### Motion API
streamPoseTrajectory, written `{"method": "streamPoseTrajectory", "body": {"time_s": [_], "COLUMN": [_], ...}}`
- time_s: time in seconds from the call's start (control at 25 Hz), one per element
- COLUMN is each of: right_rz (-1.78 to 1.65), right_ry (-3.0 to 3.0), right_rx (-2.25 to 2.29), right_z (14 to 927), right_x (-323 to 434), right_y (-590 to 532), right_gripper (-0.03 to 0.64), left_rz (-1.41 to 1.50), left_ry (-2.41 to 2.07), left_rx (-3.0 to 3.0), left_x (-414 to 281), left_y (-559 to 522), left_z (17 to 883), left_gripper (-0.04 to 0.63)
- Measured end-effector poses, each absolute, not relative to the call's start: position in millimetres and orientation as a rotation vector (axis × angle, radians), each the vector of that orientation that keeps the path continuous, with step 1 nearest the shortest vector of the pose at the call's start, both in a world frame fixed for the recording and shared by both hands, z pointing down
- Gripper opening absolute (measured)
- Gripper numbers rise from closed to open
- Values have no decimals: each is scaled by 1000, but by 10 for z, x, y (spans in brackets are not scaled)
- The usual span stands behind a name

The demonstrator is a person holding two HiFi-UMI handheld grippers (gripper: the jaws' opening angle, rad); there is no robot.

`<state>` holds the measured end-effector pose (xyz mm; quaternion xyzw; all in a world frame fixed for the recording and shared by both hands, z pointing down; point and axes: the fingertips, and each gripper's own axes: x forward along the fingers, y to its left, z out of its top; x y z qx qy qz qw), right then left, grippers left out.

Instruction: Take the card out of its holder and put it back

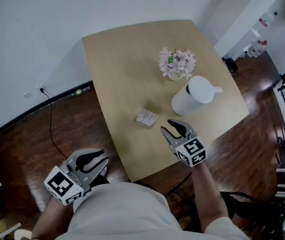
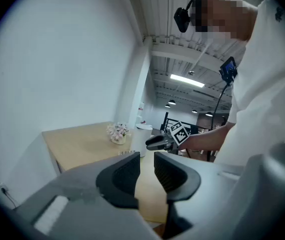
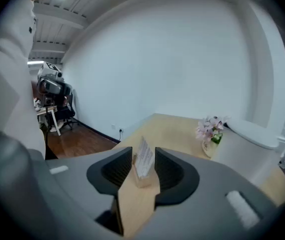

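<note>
Card (image 3: 144, 157): stands upright in its holder (image 3: 142, 180) on the table (image 1: 127, 69), not yet taken out.
Way from right jaws: straight ahead, framed in the gap between them but beyond the tips; near, not touching.
Card's lie: seen nearly edge-on, one face towards each pad, its width running away along the jaws' line.
Right gripper (image 1: 171, 128): jaws parted, grasping nothing.
Left gripper (image 1: 93, 160): jaws a little apart, empty, held off the table's near edge; card well ahead and to their right.
Nearer hand: the right, clearly.
Coming move: probably straight forward until the pads flank the card above the holder, then close.
</note>
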<state>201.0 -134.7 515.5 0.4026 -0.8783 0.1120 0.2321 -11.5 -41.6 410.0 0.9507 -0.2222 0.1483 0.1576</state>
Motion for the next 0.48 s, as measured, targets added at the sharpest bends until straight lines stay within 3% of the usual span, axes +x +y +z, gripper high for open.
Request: {"method": "streamPoseTrajectory", "body": {"time_s": [0.48], "right_rz": [424], "right_ry": [-2479], "right_rx": [844], "right_z": [5814], "right_x": [1842], "right_y": [-1936], "right_gripper": [138], "left_rz": [435], "left_ry": [-818], "left_rx": [2623], "left_x": [-198], "left_y": [-446], "left_z": [4170], "left_gripper": [95]}}
